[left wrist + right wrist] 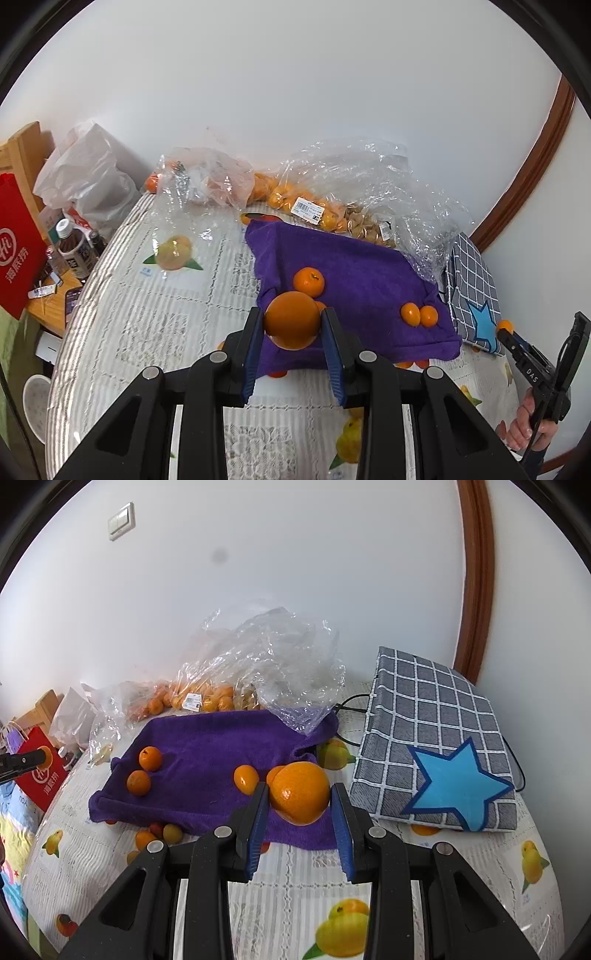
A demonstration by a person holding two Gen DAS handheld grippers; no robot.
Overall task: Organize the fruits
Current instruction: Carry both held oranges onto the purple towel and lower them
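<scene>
Left gripper (292, 320): blue-padded fingers (252, 350) clamped on a large orange (291, 319), jaws parted only as wide as the fruit, which is lifted above the near edge of the purple towel (354, 273).

Right gripper (300, 794): likewise closed on a second orange (301, 792), pads pressed to its sides, fruit raised over the towel's near right corner. In the left wrist view this gripper shows at the far right with the person's hand (524, 424) on its handle.

Loose fruit on the towel: one stemmed mandarin (308, 282) just behind the left-held orange; a touching pair of small mandarins (419, 315) toward the right edge.

Beyond the towel, against the wall: clear plastic bags (362, 173) with further small oranges inside, a price label showing.

Right of the towel: a checked grey bag with blue star (439, 746), lying flat.

Underneath: fruit-printed tablecloth (295, 886).
</scene>
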